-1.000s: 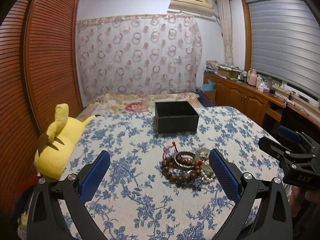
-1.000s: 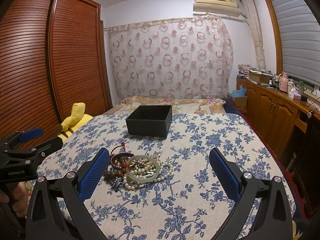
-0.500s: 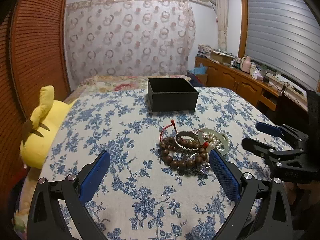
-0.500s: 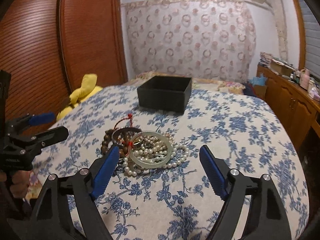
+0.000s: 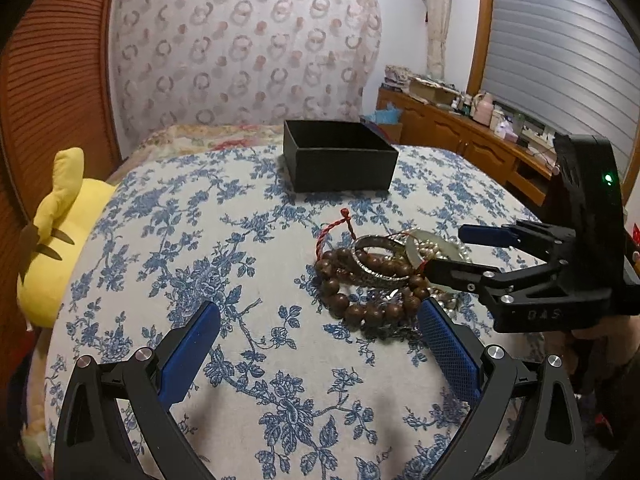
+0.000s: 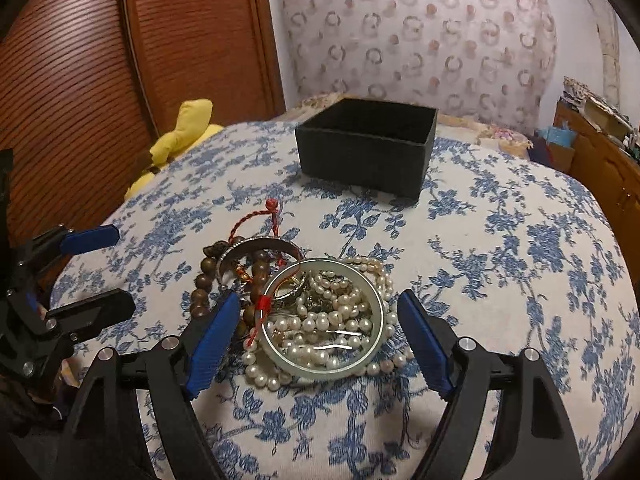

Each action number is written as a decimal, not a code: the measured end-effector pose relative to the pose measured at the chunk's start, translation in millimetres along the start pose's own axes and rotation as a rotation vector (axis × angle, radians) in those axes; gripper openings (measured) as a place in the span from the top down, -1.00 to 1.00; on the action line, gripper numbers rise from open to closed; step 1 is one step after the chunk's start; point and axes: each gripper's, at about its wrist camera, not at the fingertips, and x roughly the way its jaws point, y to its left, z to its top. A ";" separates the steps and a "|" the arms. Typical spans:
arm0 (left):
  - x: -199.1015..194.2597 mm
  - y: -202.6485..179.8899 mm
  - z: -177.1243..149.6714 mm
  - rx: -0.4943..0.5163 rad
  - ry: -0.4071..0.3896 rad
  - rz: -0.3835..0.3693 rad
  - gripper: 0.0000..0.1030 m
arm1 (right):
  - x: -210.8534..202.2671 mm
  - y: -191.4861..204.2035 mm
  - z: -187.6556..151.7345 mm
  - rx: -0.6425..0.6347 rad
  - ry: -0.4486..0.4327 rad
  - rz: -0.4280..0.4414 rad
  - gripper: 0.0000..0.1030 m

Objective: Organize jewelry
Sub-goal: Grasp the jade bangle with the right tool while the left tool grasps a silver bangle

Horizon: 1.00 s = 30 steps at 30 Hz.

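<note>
A heap of jewelry lies on the blue-flowered cloth: a pale jade bangle over a pearl necklace, a silver bangle, a brown wooden bead bracelet and a red cord. An open black box stands behind the heap; it also shows in the left wrist view. My right gripper is open, low over the heap, its fingers either side of the jade bangle; it also shows in the left wrist view. My left gripper is open and empty, just left of the heap.
A yellow plush toy lies at the table's left edge. Brown louvered wardrobe doors stand on the left. A wooden sideboard with clutter runs along the right wall under a shuttered window.
Both grippers have moved forward and down toward the heap. The right gripper now straddles the jade bangle, still open. The jewelry has not moved.
</note>
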 end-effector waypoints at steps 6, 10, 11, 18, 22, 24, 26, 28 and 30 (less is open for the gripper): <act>7.1 0.4 -0.8 0.007 0.023 -0.015 -0.85 | 11.3 -2.4 3.5 0.006 0.051 0.015 -0.56; 11.4 -2.9 1.0 0.019 0.037 -0.025 -0.85 | 9.6 -4.9 2.9 0.007 0.056 0.047 -0.45; 12.1 -4.0 1.6 0.022 0.039 -0.027 -0.85 | 8.5 -5.1 2.5 0.004 0.054 0.047 -0.45; 23.6 -12.5 13.4 0.055 0.054 -0.064 -0.81 | -20.4 -19.7 -0.7 0.018 -0.033 0.016 -0.44; 32.5 -19.3 23.7 0.069 0.069 -0.114 -0.50 | -30.1 -33.9 -2.3 0.036 -0.050 -0.003 -0.44; 39.2 -21.5 28.8 0.070 0.084 -0.140 -0.37 | -32.7 -39.2 -1.9 0.044 -0.057 -0.011 -0.44; 46.7 -22.4 33.2 0.068 0.101 -0.163 -0.31 | -34.7 -43.6 -2.3 0.052 -0.062 -0.018 -0.44; 54.1 -23.7 37.2 0.070 0.116 -0.163 -0.28 | -35.8 -46.0 -3.9 0.057 -0.066 -0.022 -0.45; 59.1 -23.9 40.7 0.065 0.128 -0.182 -0.07 | -36.2 -47.9 -5.5 0.063 -0.067 -0.024 -0.45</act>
